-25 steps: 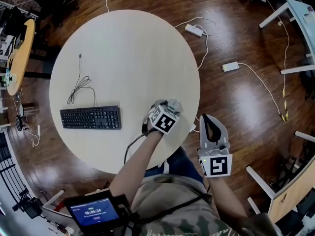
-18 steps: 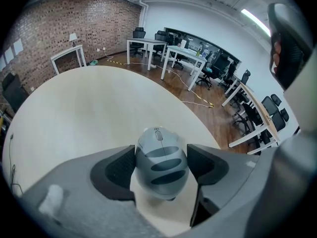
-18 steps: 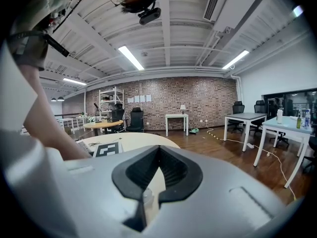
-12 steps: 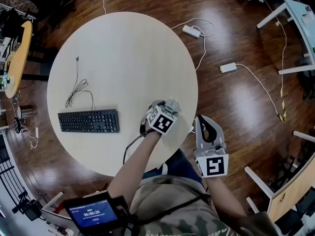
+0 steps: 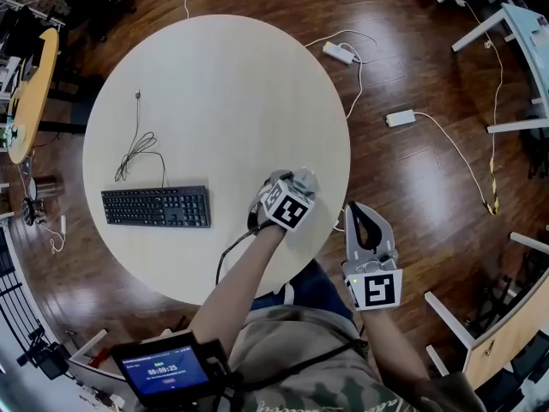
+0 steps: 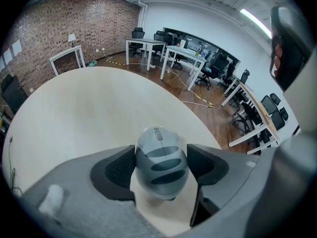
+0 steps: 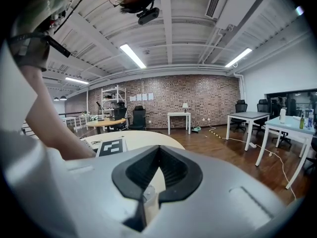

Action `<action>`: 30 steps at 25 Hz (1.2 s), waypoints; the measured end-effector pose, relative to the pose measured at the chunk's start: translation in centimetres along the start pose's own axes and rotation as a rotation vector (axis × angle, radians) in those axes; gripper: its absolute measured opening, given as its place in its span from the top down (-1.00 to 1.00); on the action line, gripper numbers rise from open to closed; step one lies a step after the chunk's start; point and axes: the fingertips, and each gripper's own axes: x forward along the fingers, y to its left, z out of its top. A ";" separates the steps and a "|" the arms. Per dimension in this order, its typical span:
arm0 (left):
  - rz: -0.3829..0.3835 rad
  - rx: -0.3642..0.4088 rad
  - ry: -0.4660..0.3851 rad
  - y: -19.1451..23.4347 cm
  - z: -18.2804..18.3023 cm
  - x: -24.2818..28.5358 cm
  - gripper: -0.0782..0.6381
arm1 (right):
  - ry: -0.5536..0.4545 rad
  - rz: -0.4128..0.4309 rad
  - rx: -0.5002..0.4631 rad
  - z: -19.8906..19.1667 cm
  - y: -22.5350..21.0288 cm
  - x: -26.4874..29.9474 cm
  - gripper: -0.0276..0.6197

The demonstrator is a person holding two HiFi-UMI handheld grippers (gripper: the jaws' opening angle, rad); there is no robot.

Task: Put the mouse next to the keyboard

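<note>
Little has moved since the earlier frames: the left gripper [image 5: 292,191] stays at the near right part of the round table [image 5: 214,84], the keyboard [image 5: 155,207] keeps its place at the near left part, and the small shifts in the head view match movement of the camera.

1. Left gripper: the jaws are closed on the mouse [image 6: 159,163]. The left pad [image 6: 118,170] and right pad [image 6: 204,163] press against its two flanks. The mouse lies lengthwise between the jaws with its scroll wheel pointing away from the gripper body. Whether its underside touches the tabletop cannot be told.

2. Mouse position: over the table near its right edge, well apart from the keyboard and to that unit's right. Bare tabletop lies between the two.

3. Right gripper [image 5: 362,217]: held off the table, over the wooden floor, just beside the table edge. Its jaws meet at the tips with nothing between them.

4. Keyboard: black, flat on the table, with its cable [image 5: 137,148] lying in loose loops behind it.

5. Markings: the square markers [image 5: 286,209] on the grippers carry black-and-white block patterns. The screen [image 5: 163,370] at the lower edge of the head view shows a line of digits, too small to read with certainty. Key legends are too small to read.
</note>
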 end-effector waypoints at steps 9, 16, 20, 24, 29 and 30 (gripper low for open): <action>0.004 -0.008 -0.014 0.5 0.5 0.1 -0.17 | 0.026 0.005 -0.012 -0.7 0.4 -0.1 0.90; 0.001 -0.006 -0.021 0.6 1.3 0.4 -0.17 | 0.000 0.003 -0.030 0.0 -0.1 0.7 0.90; 0.003 -0.009 -0.027 0.9 1.9 0.6 -0.17 | 0.009 0.005 -0.028 0.0 -0.2 0.9 0.90; 0.003 -0.008 -0.027 1.1 2.4 0.8 -0.17 | 0.018 0.002 -0.031 -0.3 -0.5 0.9 0.90; 0.007 -0.012 -0.036 1.2 3.2 1.1 -0.17 | 0.023 -0.017 -0.028 -0.5 -1.4 1.0 0.90; 0.008 -0.013 -0.040 1.2 3.2 1.1 -0.17 | 0.021 -0.020 -0.029 -0.5 -1.4 1.1 0.90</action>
